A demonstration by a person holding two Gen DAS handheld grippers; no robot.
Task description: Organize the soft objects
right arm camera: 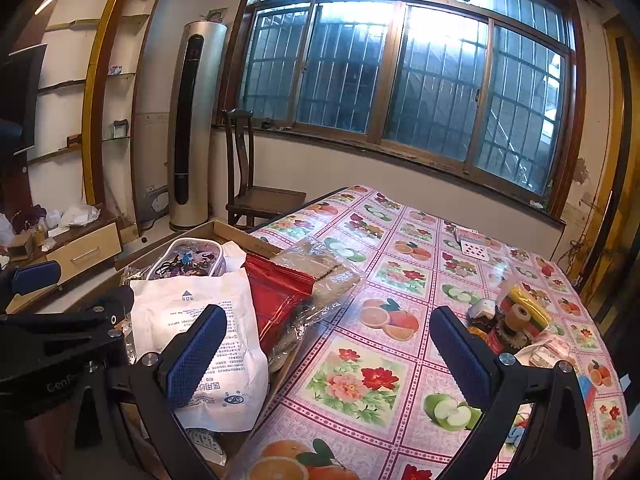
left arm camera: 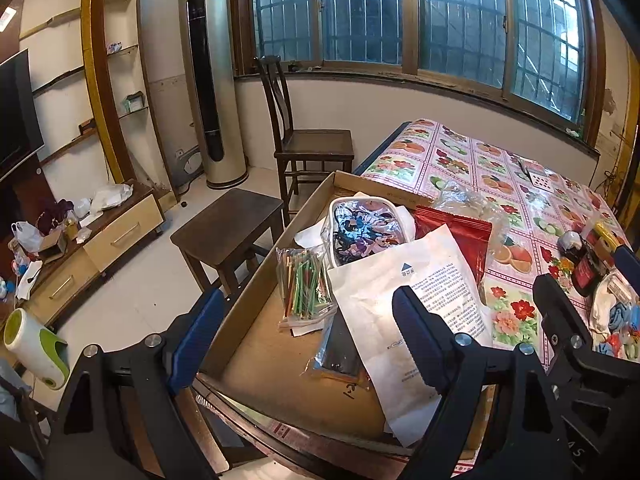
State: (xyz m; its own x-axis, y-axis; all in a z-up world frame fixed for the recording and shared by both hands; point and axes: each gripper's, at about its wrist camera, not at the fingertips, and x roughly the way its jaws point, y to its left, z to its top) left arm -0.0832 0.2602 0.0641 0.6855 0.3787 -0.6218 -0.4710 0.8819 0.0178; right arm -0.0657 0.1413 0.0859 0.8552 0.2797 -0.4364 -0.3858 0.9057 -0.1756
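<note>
A: So, where do the soft things sit?

B: Mostly in the cardboard box (left arm camera: 256, 344) at the left edge of the worktop (right arm camera: 360, 360). A white paper pouch (left arm camera: 404, 304) with printed text lies on top, draped over the box's right wall. Behind it sits a red foil packet (left arm camera: 460, 232), and a crinkled clear plastic bag (right arm camera: 320, 276) spills from the box onto the flowered cloth.

A: Anything else in the box?

B: A clear zip pouch (left arm camera: 364, 228) of dark, tangled items at the back, and a bag of coloured sticks (left arm camera: 304, 288) just left of the white pouch. A flat clear-wrapped dark packet (left arm camera: 340, 344) pokes out from under the white pouch.

A: And the left gripper (left arm camera: 308, 332)?

B: Its jaws stand wide apart over the box, holding nothing; the right finger overlaps the white pouch in that view, though I cannot tell whether it touches.

A: The right gripper (right arm camera: 328, 340)?

B: Also spread wide and empty, hovering above the cloth just beside the box. Its left finger crosses the white pouch in that view.

A: What lies to the right?

B: A cluster of small items (right arm camera: 516, 320) near the worktop's right edge: a yellow roll, a tan tape roll, a dark bottle. A playing card (right arm camera: 474, 250) lies farther back, well apart.
</note>
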